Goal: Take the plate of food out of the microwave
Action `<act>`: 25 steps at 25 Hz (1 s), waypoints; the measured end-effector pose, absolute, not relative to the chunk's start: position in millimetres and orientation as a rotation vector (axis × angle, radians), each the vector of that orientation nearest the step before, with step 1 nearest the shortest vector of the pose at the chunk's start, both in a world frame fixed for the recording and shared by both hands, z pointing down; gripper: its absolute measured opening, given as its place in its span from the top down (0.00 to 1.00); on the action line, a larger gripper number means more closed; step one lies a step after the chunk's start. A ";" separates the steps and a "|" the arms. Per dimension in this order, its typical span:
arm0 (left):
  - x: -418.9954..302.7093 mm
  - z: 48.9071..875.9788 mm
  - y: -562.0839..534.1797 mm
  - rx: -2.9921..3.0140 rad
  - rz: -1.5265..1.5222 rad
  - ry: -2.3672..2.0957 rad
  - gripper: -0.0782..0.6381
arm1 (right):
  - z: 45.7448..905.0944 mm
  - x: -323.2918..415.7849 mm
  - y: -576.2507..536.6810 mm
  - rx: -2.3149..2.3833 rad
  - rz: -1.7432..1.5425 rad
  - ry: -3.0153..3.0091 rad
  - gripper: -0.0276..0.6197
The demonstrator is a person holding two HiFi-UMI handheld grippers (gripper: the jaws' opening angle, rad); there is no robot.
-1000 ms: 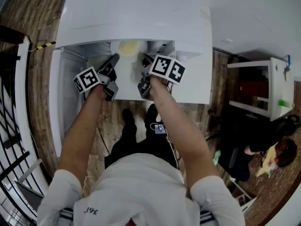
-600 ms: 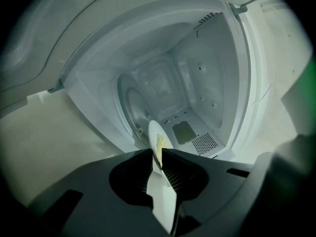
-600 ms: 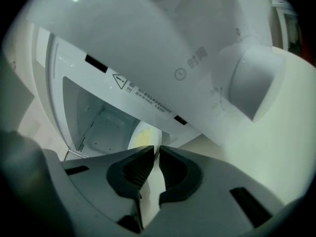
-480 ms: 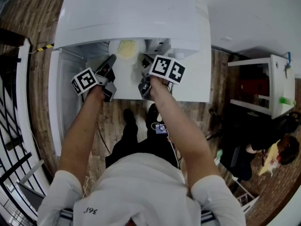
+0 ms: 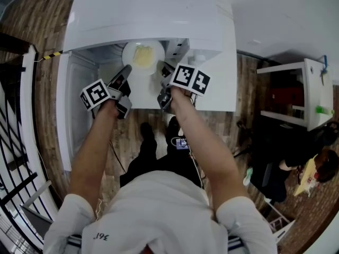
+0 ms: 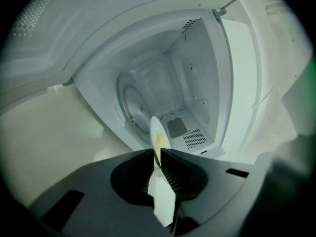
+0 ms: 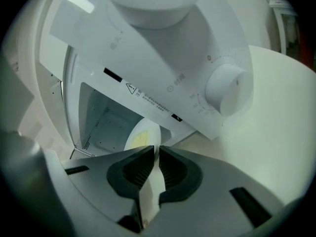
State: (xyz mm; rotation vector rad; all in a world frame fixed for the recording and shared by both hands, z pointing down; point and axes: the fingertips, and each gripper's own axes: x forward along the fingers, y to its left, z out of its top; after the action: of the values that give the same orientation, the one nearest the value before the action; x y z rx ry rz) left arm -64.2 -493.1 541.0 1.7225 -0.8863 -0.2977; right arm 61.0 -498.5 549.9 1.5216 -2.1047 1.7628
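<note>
Plate (image 5: 127, 56) round, glossy white, rim pinched between ribbed dark pads (image 6: 169, 172)

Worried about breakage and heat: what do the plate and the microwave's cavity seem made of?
Plate: plain white, smooth, thin-rimmed, faint sheen; likely glazed ceramic, though melamine can't be excluded. Microwave cavity: white-coated sheet metal by the look, given punched vent holes and pressed seams.

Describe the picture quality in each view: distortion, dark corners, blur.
Head view: heavy fisheye, the microwave bows at its edges, light is even, the plate reads clearly. Left gripper view: black corners, dim interior, left tool soft from closeness. Right gripper view: dark corners again, right tool blurred, knob pale and washed out.
</note>
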 end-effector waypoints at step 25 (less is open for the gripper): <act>-36.8 494.6 -416.4 1.779 -0.336 -0.712 0.83 | 510.5 79.3 -418.1 1.587 1.764 -2.143 0.91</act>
State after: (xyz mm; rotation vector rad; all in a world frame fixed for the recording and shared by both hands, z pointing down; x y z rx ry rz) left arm -36.8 -416.4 494.6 1.7791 -0.7121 -0.3364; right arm 79.3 -418.1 510.5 1.5873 -2.1429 1.7638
